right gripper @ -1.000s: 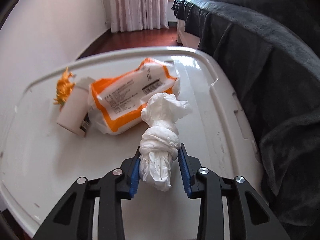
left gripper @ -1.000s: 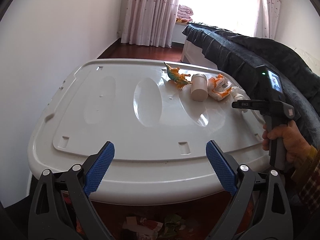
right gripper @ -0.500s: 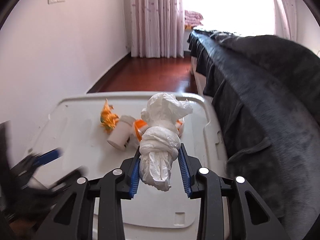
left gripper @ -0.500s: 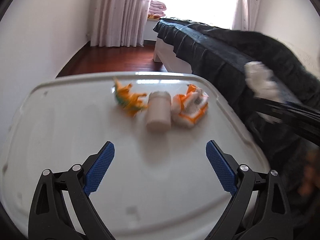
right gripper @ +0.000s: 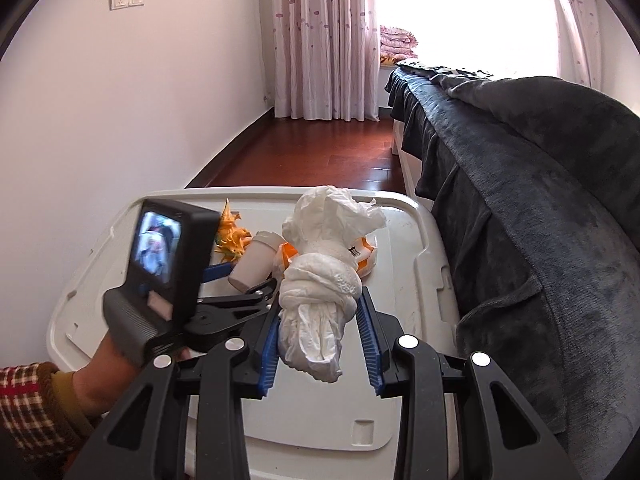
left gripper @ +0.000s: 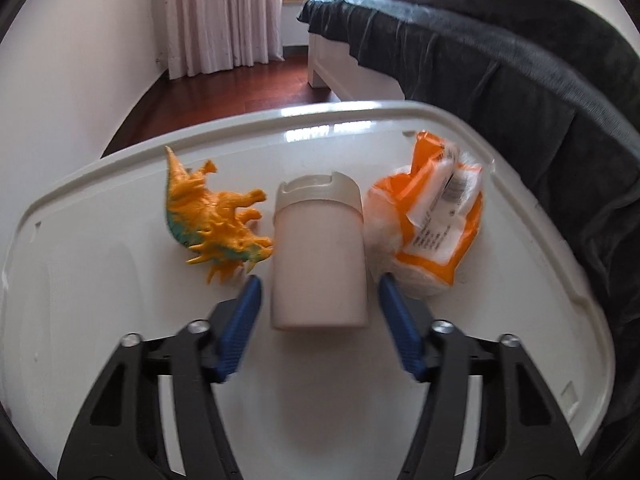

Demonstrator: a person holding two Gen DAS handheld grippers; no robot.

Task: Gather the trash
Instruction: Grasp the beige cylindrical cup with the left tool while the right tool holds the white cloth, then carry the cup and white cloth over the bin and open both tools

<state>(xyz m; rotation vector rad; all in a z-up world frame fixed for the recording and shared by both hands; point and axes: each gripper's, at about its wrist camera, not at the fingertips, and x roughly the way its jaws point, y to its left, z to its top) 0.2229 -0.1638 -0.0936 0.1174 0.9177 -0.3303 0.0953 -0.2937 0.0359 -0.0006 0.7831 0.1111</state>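
Observation:
A beige plastic bottle (left gripper: 319, 256) lies on its side on the white bin lid (left gripper: 100, 320), cap pointing away. My left gripper (left gripper: 318, 290) is open, its blue fingers on either side of the bottle's base without touching it. An orange toy dinosaur (left gripper: 212, 220) lies left of the bottle, and an orange-and-white wrapper (left gripper: 434, 220) lies right of it. My right gripper (right gripper: 320, 312) is shut on a knotted white tissue wad (right gripper: 324, 276), held above the lid. The bottle (right gripper: 254, 262), dinosaur (right gripper: 232, 236) and left gripper's body (right gripper: 160, 264) also show in the right wrist view.
A bed with a dark blanket (right gripper: 540, 200) runs along the right side of the lid. A white wall (right gripper: 100, 120) is on the left. Wooden floor (right gripper: 320, 152) and pink curtains (right gripper: 320, 40) lie beyond.
My left gripper has moved forward across the lid to the bottle and narrowed around it. My right gripper has lifted the tissue wad off the lid and pulled back.

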